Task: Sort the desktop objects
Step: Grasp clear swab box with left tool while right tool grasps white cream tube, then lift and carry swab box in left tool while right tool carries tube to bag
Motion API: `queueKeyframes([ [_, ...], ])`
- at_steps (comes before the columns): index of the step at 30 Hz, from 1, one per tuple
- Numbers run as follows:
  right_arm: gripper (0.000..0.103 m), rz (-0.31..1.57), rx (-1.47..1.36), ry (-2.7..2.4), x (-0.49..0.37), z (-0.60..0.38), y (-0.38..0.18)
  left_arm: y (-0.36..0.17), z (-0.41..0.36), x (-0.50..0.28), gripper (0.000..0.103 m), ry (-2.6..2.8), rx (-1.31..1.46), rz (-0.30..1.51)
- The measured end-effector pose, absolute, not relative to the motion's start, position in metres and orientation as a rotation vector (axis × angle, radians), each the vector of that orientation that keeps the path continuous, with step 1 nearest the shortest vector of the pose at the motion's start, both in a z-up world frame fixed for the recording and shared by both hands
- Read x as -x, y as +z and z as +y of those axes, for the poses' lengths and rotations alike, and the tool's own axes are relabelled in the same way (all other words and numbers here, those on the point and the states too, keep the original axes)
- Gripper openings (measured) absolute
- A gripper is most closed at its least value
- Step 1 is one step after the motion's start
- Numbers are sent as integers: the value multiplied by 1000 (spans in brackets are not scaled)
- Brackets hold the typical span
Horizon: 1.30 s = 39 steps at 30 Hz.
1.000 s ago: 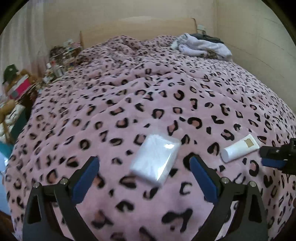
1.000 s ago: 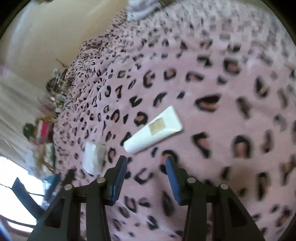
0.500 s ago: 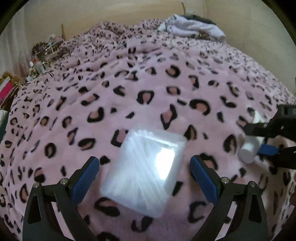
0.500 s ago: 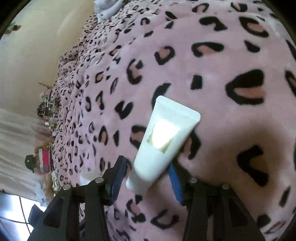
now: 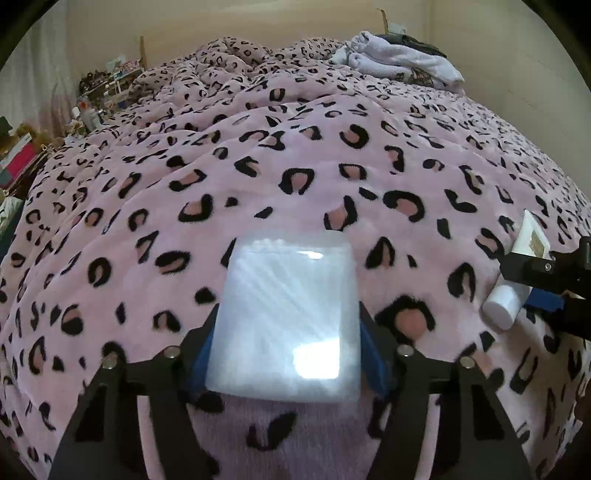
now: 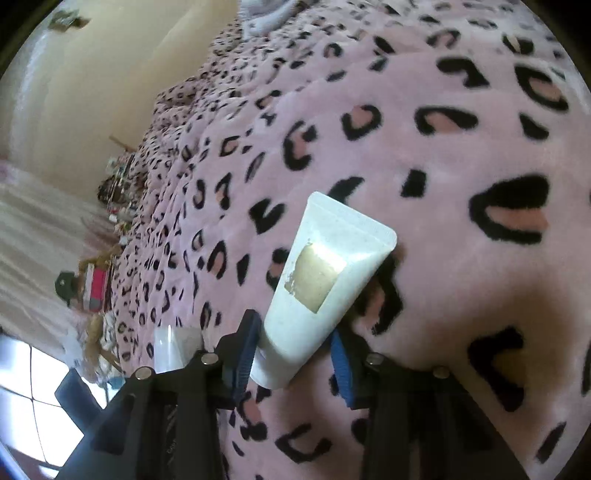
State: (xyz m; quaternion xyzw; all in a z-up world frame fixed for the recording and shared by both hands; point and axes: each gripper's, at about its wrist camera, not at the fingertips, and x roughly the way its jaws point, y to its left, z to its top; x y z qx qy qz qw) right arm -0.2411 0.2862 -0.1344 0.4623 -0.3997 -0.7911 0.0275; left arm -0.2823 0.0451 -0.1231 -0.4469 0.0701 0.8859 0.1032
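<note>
Leopard-print blanket (image 5: pixel 295 155), cream wall (image 5: pixel 258 22)

left gripper (image 5: pixel 286 354) now closed onto clear packet (image 5: pixel 291 314), right gripper (image 6: pixel 295 354) onto white tube (image 6: pixel 325 284)

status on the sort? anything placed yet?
Nothing looks placed: no sorting spot is in view. In hand: left gripper closed on the clear packet, right gripper closed on the white tube, both at blanket level. Left: lift both and put them away.

A pink blanket (image 5: pixel 295 177) with black leopard spots carries a translucent white packet (image 5: pixel 288 317) and a white tube (image 6: pixel 325 288) with a tan label.
</note>
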Motion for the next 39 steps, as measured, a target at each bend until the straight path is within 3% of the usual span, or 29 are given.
queueKeyframes([
  [23, 35, -818, -1263, -2488, 120, 257, -65, -55, 10, 133, 64, 2687, 1277, 9],
  [39, 35, -759, -1154, -2648, 17, 292, -17, -12, 62, 64, 64, 2650, 1254, 35],
])
